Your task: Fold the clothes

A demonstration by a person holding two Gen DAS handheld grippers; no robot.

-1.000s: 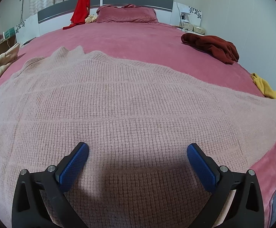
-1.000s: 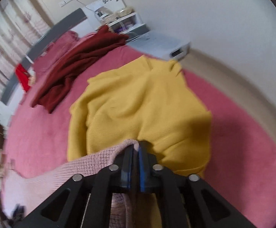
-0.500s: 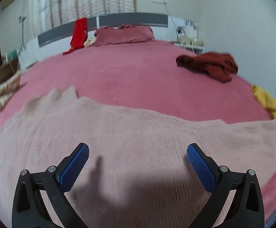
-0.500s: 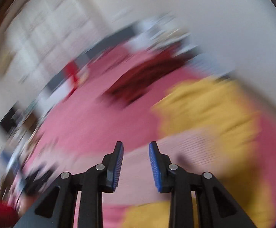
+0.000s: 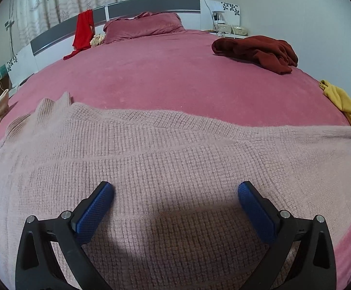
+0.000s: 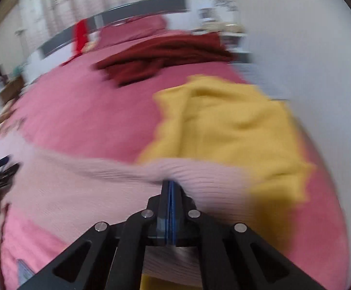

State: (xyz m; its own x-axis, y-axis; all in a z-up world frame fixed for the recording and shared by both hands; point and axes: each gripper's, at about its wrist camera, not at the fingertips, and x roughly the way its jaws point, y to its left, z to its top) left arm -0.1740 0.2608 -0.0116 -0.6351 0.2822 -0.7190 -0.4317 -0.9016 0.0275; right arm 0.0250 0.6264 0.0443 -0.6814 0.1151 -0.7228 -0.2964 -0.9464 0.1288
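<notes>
Left tongs (image 5: 175,193) released above pink knit sweater (image 5: 165,159) at lower frame; right tongs (image 6: 170,186) clenched on its edge.

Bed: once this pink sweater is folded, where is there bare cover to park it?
The widest bare stretch of the bed lies beyond the pink sweater, reaching up to the pillow. It is bordered on the right by the maroon garment. The right edge is crowded: the yellow sweater lies there, partly under the pink sleeve.
</notes>
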